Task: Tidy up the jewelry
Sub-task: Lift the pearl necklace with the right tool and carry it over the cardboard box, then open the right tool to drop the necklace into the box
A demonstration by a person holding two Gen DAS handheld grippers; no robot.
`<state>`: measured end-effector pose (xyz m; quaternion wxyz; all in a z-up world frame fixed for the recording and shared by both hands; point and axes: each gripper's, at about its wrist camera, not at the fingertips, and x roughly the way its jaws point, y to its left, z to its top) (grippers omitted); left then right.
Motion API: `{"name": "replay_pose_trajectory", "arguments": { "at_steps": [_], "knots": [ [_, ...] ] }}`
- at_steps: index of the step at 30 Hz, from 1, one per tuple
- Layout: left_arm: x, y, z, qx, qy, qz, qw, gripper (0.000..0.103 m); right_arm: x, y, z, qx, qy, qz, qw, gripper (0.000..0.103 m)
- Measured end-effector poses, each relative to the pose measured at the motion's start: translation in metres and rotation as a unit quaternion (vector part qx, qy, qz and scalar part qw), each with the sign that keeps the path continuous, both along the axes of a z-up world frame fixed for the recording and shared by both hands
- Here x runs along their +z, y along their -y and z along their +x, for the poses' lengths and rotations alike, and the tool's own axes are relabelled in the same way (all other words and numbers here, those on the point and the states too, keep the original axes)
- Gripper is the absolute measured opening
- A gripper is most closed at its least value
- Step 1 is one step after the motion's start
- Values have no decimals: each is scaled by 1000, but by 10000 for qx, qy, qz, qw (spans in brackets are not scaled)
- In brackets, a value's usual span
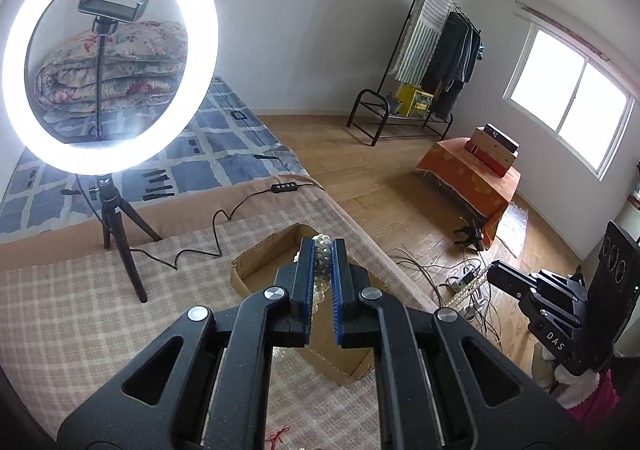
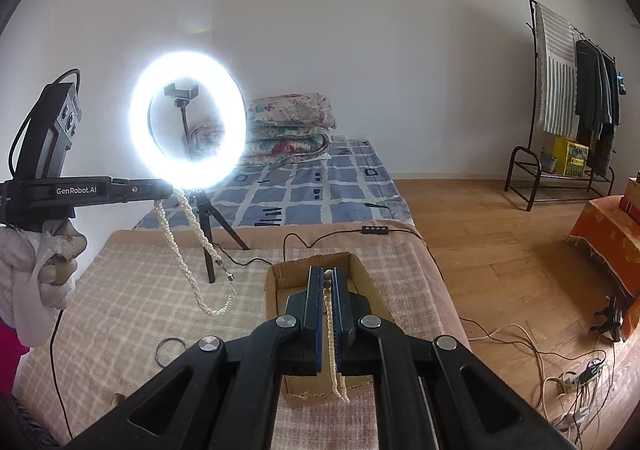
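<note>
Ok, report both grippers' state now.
Left gripper: shut on a twisted white pearl necklace.
Right gripper: shut on a thin white pearl strand.

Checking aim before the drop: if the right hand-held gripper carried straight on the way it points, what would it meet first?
Probably the open cardboard box on the checked blanket: the right hand-held gripper, shut on a thin pearl strand, points down into it. Depth is unclear, so it may reach the far wall rather than the floor.
</note>
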<state>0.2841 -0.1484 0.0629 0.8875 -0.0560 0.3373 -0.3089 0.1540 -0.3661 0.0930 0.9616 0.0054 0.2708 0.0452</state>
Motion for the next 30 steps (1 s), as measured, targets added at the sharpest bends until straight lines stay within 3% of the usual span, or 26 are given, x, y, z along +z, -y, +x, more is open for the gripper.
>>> {"name": "replay_pose_trajectory", "arguments": {
  "at_steps": [10, 30],
  "knots": [
    [-28, 41, 47, 10, -181, 81, 9998, 6, -23, 16, 38, -56, -140, -28, 9999, 1],
    [-120, 90, 106, 1, -709, 587, 9958, 6, -118, 43, 89, -117, -1188, 139, 9928, 1]
  ]
}}
